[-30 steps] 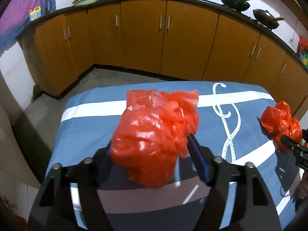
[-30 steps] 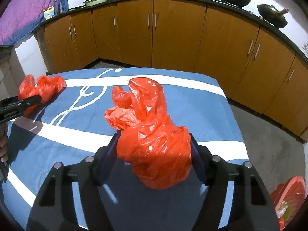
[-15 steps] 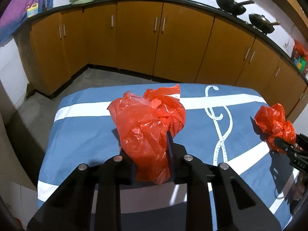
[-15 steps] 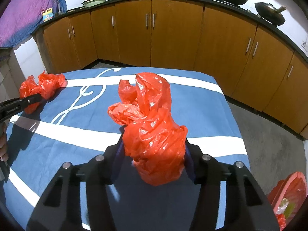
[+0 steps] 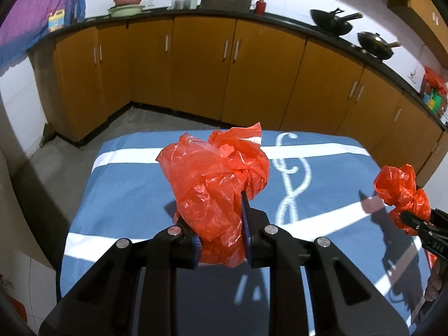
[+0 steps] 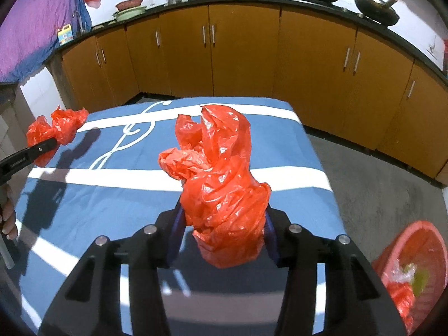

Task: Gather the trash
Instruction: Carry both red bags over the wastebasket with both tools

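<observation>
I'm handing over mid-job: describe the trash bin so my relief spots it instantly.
Start at the blue table with white stripes; look to the floor off its right side. The red basket sits there, round and open-topped, with scraps inside. Unlike the crumpled red bags in the grippers, it is rigid.

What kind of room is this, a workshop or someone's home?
Most likely a home kitchen. Wooden cupboards run under a dark counter, two black woks sit on it, and bowls are stacked at the far end.
</observation>
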### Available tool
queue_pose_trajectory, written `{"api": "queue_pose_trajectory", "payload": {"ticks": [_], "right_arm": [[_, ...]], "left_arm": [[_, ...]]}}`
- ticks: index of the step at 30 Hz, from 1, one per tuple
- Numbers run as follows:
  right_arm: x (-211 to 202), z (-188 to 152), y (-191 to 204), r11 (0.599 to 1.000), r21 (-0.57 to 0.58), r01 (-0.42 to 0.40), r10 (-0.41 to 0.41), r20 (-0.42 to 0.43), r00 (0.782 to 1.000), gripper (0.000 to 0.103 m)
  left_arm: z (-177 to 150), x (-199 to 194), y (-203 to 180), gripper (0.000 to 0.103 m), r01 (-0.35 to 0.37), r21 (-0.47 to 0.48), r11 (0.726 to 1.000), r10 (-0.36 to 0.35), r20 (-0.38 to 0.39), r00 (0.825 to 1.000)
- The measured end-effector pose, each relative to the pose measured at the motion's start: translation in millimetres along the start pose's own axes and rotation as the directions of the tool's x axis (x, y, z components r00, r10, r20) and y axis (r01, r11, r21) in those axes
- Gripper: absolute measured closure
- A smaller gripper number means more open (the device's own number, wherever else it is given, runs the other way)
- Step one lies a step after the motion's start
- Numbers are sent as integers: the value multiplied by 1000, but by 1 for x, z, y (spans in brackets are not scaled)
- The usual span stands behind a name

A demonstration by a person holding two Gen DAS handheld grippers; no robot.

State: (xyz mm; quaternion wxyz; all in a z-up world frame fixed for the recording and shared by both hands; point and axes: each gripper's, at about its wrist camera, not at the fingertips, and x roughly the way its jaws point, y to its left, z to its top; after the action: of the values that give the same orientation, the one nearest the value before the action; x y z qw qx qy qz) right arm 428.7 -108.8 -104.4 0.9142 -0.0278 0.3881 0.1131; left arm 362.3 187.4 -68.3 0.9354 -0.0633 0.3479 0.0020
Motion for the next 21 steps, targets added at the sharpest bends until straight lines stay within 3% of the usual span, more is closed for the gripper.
{"api": "queue_pose_trajectory", "payload": {"ticks": [11, 21], "right_arm": [[-128, -38, -37, 998, 63, -3, -3, 96, 995, 55], [-241, -82, -107, 978, 189, 90, -126, 186, 975, 55]], "left_arm": [[-11, -90, -78, 80, 116, 46, 992, -120, 101, 988], [-34, -152, -175, 80, 247, 123, 961, -263, 133, 956]]}}
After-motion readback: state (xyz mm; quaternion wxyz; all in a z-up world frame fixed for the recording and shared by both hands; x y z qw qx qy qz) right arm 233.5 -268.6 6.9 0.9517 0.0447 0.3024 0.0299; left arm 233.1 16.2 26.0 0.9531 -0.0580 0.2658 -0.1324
